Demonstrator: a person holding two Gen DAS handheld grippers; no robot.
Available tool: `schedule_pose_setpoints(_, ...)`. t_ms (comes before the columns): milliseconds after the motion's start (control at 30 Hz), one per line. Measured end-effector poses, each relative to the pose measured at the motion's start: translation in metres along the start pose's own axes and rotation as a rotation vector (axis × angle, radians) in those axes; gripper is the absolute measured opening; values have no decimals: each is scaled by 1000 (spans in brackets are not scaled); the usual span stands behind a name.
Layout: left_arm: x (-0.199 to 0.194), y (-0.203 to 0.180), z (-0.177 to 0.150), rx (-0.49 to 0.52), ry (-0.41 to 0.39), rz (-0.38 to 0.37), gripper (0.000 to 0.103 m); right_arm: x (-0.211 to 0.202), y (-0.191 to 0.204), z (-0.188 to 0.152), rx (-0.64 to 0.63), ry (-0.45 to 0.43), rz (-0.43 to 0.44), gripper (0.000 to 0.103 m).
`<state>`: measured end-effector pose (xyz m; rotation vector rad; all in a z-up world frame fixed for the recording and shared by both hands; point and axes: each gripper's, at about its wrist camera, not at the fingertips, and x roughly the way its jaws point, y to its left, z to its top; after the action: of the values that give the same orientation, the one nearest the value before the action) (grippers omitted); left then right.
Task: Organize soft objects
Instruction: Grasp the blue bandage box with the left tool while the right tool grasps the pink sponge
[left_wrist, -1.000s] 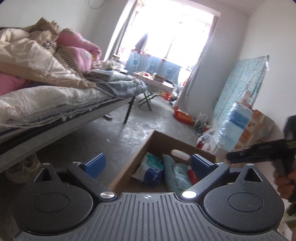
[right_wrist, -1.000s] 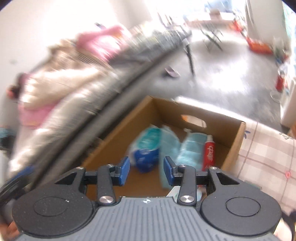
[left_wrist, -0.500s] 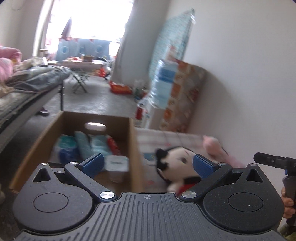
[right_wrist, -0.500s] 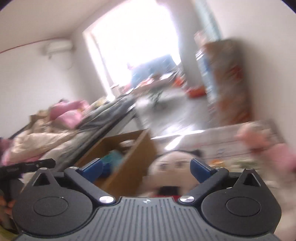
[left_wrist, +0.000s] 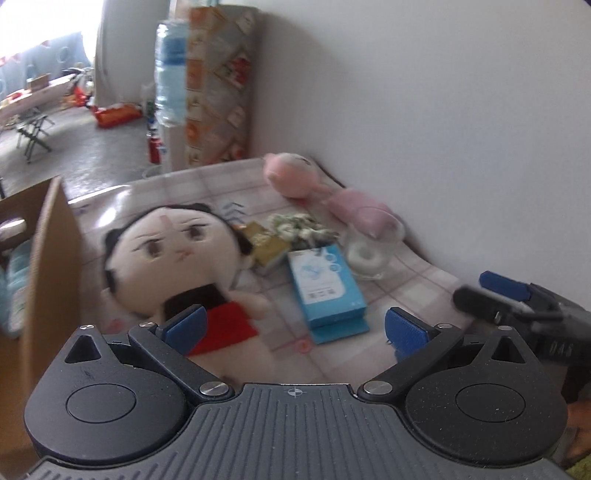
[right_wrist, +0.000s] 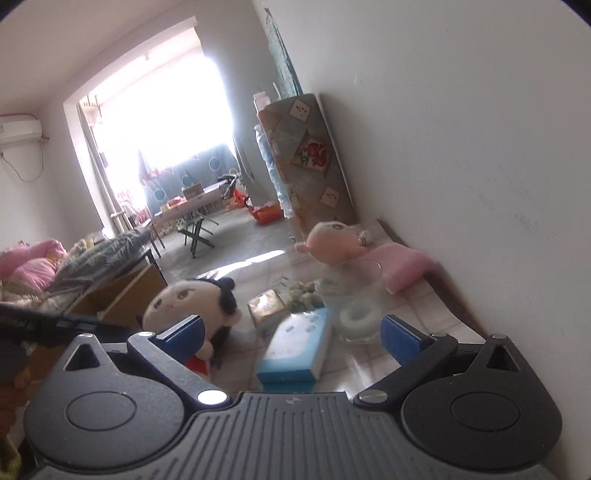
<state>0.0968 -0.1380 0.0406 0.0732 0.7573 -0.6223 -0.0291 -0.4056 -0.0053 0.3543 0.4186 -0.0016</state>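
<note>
The black-haired plush doll (left_wrist: 173, 254) is lying on the checkered cloth (left_wrist: 424, 280) just beside the cardboard box (left_wrist: 51, 266). The left gripper (left_wrist: 293, 326) and the right gripper (right_wrist: 291, 332) are both standing wide apart and holding nothing. The doll is probably light and squashy, so pinching its body under the head seems safest.

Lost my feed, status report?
Left gripper, right gripper open, empty. Black-haired doll lies beside cardboard box. Tissue pack, glass close by.
</note>
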Motion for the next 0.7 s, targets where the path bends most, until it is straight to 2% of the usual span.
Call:
schedule_pose_setpoints(167, 59, -29, 25, 67, 92, -14, 103, 13, -14, -20, -34, 60, -45, 99)
schedule_pose_setpoints(400, 143, -49, 39, 83, 248, 25, 96, 18, -31, -30, -46, 56, -68, 99)
schedule_pose_setpoints(667, 190, -50, 37, 55, 336, 48, 86, 12, -47, -17, -54, 20, -80, 96)
schedule_pose_setpoints(700, 193, -50, 36, 46, 341, 44, 82, 11, -49, -14, -61, 8, -83, 95)
